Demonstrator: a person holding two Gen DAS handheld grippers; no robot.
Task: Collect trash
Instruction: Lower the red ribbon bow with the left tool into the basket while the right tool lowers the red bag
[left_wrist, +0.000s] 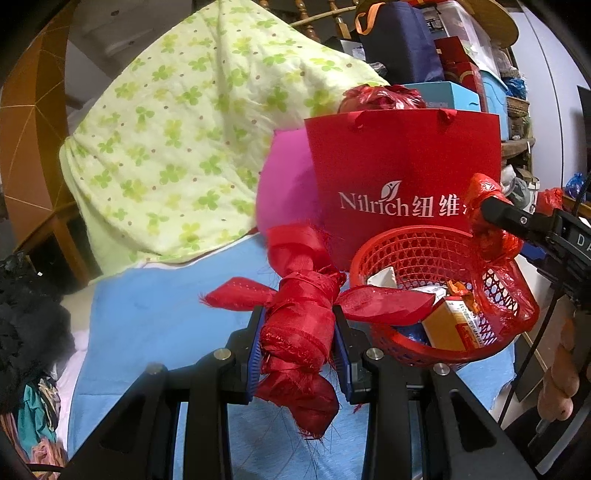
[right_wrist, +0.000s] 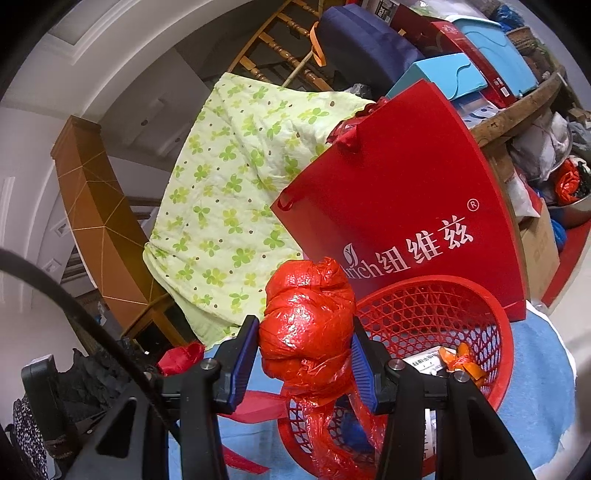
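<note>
My left gripper (left_wrist: 298, 332) is shut on a knotted red fabric ribbon bundle (left_wrist: 299, 325), held above the blue cloth (left_wrist: 155, 317) just left of the red mesh basket (left_wrist: 413, 243). My right gripper (right_wrist: 303, 350) is shut on a knotted red plastic bag (right_wrist: 306, 317), held over the near rim of the red mesh basket (right_wrist: 443, 295). In the left wrist view the right gripper's finger (left_wrist: 509, 216) and its red plastic bag (left_wrist: 491, 236) hang over the basket's right rim. The basket holds an orange carton (left_wrist: 454, 325) and white packaging (left_wrist: 384, 278).
A red Nilrich paper bag (left_wrist: 402, 166) stands right behind the basket, with a pink object (left_wrist: 284, 184) at its left. A green flowered quilt (left_wrist: 177, 140) drapes over a wooden frame. Boxes and bags are stacked at the back right (right_wrist: 461, 74). Dark clothes (left_wrist: 26, 325) lie left.
</note>
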